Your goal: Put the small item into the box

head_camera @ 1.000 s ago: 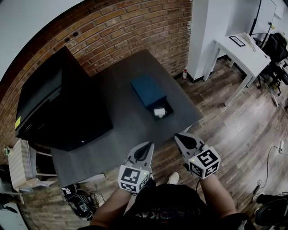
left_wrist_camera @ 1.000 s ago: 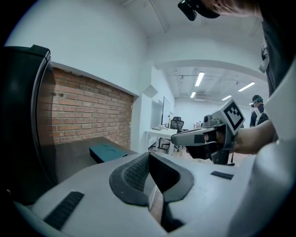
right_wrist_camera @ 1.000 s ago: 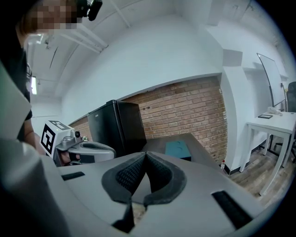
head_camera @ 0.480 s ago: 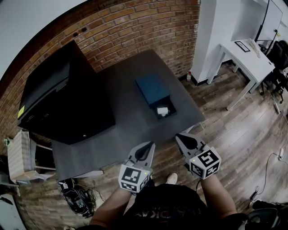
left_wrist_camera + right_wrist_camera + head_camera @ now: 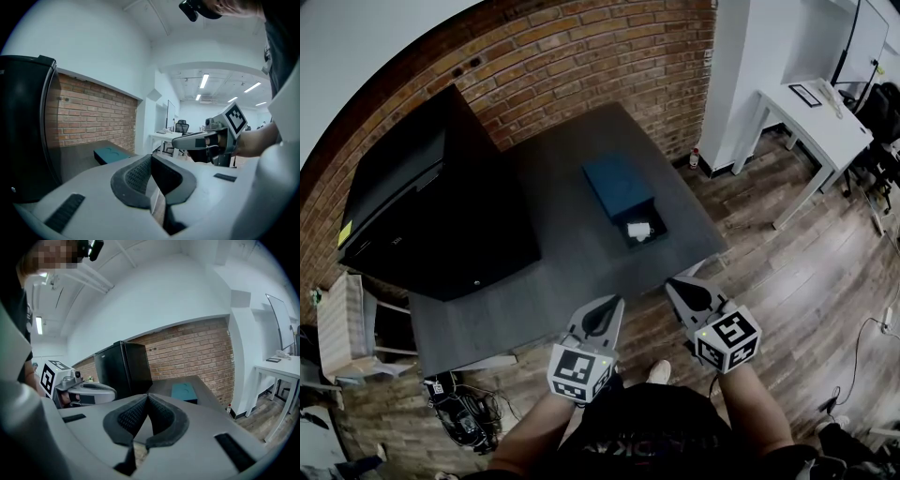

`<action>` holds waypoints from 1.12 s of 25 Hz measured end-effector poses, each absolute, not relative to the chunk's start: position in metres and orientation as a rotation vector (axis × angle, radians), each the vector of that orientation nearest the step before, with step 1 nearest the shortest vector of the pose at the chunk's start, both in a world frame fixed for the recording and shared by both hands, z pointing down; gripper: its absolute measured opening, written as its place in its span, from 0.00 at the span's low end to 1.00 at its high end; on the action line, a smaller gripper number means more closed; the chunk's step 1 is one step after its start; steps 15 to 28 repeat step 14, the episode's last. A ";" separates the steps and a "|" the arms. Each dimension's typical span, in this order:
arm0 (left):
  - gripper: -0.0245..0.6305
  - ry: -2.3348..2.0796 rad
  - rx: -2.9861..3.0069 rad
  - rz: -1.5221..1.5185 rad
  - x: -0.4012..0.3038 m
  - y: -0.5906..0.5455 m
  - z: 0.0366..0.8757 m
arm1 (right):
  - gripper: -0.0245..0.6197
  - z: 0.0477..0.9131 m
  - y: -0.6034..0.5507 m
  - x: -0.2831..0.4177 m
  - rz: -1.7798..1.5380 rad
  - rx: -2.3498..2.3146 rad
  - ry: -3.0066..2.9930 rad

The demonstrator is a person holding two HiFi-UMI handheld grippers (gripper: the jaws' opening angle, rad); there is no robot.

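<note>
White item (image 5: 638, 229) in the box (image 5: 657, 226) — too small to identify.

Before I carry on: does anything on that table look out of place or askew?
Nothing stands out. The teal box sits flat on the grey table, its near end open with the small white item lying inside. The left gripper and right gripper are shut, empty, short of the table.

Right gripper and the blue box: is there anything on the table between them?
No. In the head view only bare grey table lies between the right gripper and the blue box, nothing else.
</note>
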State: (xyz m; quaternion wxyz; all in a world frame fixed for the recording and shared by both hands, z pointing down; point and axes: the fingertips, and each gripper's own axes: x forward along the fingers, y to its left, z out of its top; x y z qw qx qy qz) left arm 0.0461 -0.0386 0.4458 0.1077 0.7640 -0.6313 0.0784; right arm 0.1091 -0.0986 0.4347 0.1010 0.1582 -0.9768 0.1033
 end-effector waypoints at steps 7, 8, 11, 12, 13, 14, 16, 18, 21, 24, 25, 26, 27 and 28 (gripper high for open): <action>0.09 -1.847 2.239 0.226 0.048 -0.041 0.449 | 0.07 0.437 -0.101 0.110 0.316 0.470 -2.882; 0.09 -1.847 2.240 0.226 0.048 -0.041 0.449 | 0.07 0.437 -0.101 0.110 0.316 0.470 -2.883; 0.09 -1.847 2.241 0.223 0.049 -0.043 0.448 | 0.07 0.437 -0.103 0.110 0.317 0.469 -2.884; 0.09 -1.848 2.240 0.223 0.048 -0.044 0.448 | 0.07 0.437 -0.103 0.109 0.317 0.469 -2.883; 0.09 -1.848 2.240 0.224 0.048 -0.045 0.448 | 0.07 0.437 -0.104 0.109 0.318 0.468 -2.882; 0.09 -1.849 2.239 0.224 0.048 -0.045 0.448 | 0.07 0.438 -0.104 0.109 0.318 0.467 -2.882; 0.09 -1.849 2.239 0.224 0.048 -0.045 0.448 | 0.07 0.438 -0.104 0.109 0.318 0.467 -2.882; 0.09 -1.849 2.239 0.224 0.048 -0.045 0.448 | 0.07 0.438 -0.104 0.109 0.318 0.467 -2.882; 0.09 -1.849 2.239 0.224 0.048 -0.045 0.448 | 0.07 0.438 -0.104 0.109 0.318 0.467 -2.882; 0.09 -1.849 2.239 0.224 0.048 -0.045 0.448 | 0.07 0.438 -0.104 0.109 0.318 0.467 -2.882; 0.09 -1.849 2.239 0.224 0.048 -0.045 0.448 | 0.07 0.438 -0.104 0.109 0.318 0.467 -2.882; 0.09 -1.849 2.239 0.224 0.048 -0.045 0.448 | 0.07 0.438 -0.104 0.109 0.318 0.467 -2.882; 0.09 -1.849 2.239 0.224 0.048 -0.045 0.448 | 0.07 0.438 -0.104 0.109 0.318 0.467 -2.882; 0.09 -1.849 2.239 0.224 0.048 -0.045 0.448 | 0.07 0.438 -0.104 0.109 0.318 0.467 -2.882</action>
